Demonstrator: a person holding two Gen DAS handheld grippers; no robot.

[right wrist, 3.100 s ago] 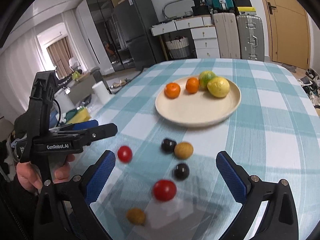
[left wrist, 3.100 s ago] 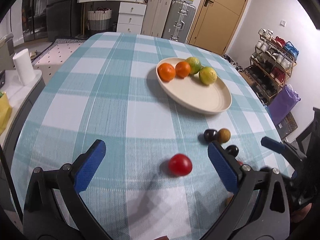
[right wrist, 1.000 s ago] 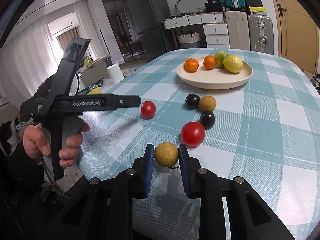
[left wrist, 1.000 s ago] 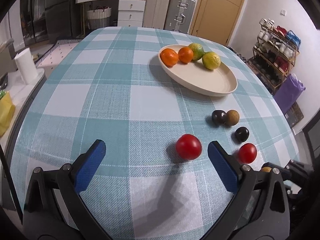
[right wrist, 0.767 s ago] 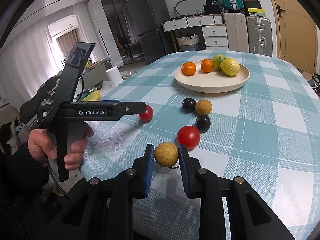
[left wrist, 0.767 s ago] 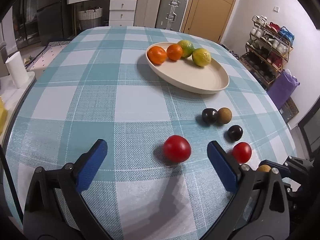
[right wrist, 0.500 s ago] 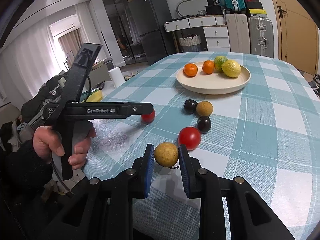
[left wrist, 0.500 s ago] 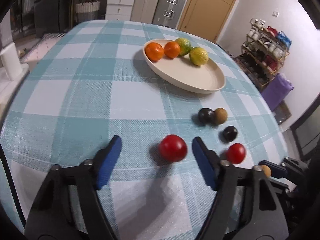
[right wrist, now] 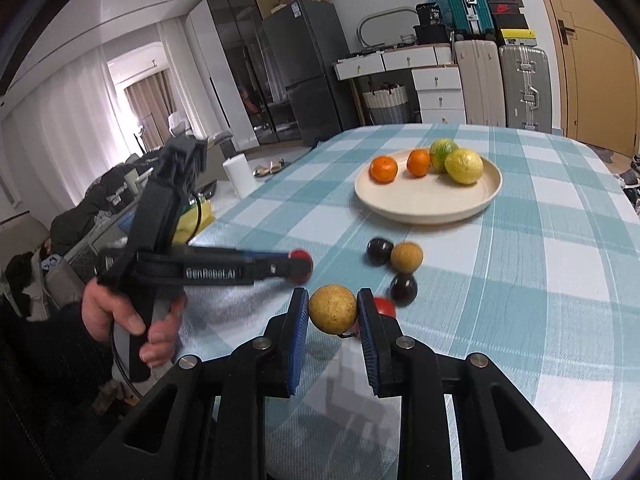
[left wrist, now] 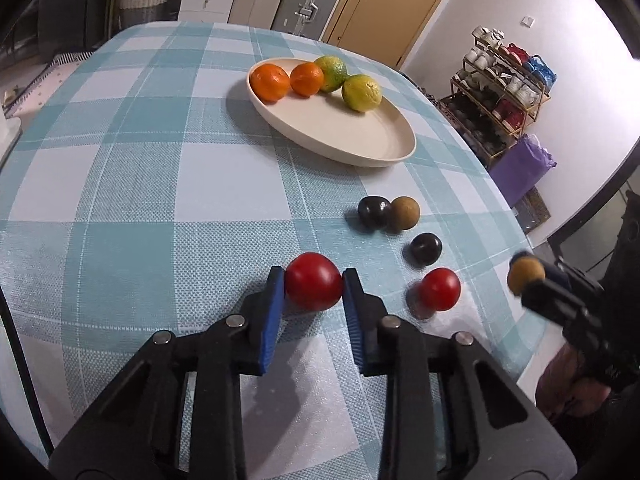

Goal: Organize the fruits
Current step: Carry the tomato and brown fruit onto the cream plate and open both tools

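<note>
My left gripper (left wrist: 313, 286) is shut on a red tomato (left wrist: 313, 287) low over the checked tablecloth; it also shows in the right wrist view (right wrist: 301, 265). My right gripper (right wrist: 333, 309) is shut on a tan round fruit (right wrist: 333, 309) and holds it above the table; the fruit also shows in the left wrist view (left wrist: 525, 271). A second red tomato (left wrist: 439, 289), two dark plums (left wrist: 373, 211) (left wrist: 426, 247) and a brown fruit (left wrist: 405, 212) lie loose on the cloth. A cream plate (left wrist: 360, 140) holds two oranges (left wrist: 270, 82) and two green-yellow citrus (left wrist: 361, 92).
The table edge (left wrist: 516, 224) runs close on the right of the loose fruits. A shoe rack (left wrist: 504, 92) and a purple bag (left wrist: 524, 166) stand on the floor beyond it. Drawers and suitcases (right wrist: 520, 80) line the far wall. A paper roll (right wrist: 238, 178) stands left of the table.
My left gripper has closed on the red tomato. My right gripper has lifted the tan fruit off the cloth.
</note>
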